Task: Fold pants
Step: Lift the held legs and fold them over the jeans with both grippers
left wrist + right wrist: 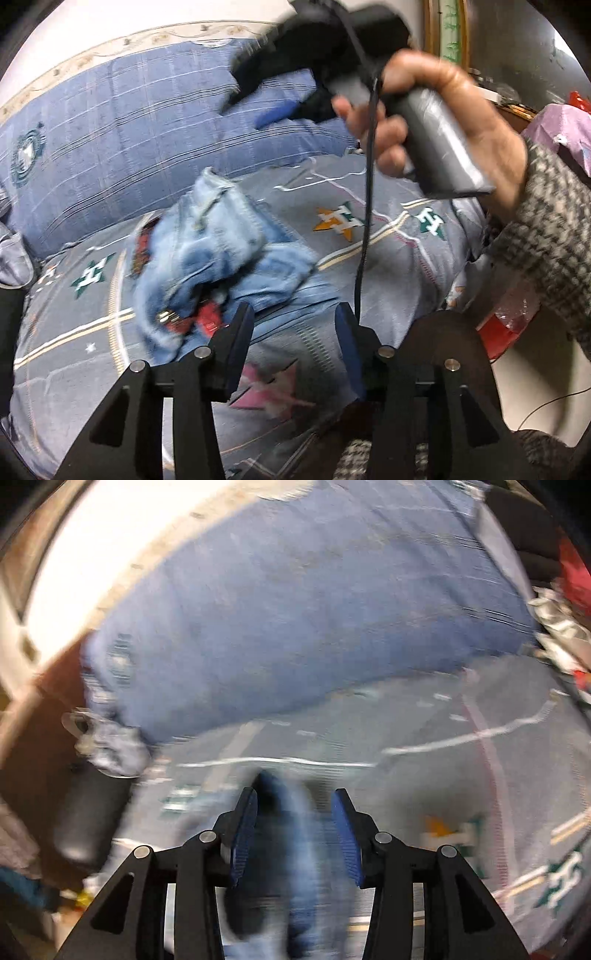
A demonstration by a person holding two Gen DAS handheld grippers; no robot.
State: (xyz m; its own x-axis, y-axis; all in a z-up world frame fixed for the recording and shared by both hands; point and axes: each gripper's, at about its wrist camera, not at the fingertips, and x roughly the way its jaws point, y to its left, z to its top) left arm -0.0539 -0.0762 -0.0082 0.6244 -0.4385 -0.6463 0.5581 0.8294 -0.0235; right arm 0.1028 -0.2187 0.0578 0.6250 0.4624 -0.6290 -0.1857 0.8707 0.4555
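Black left gripper (293, 321) with blue pads, jaws apart and empty. Just ahead and leftward, crumpled light-blue denim pants (214, 258) heaped on grey patterned bedspread (388, 258), long axis unclear. Farther right, raised black right gripper (255, 107), jaws parted, blurred denim between, contact uncertain.

Home bedroom: bed (388, 258) with grey patterned quilt, blue plaid pillow (129, 140), framed picture (448, 29) on wall.

blurred denim pants (295, 867) between spread right hand-held gripper (294, 805) fingers
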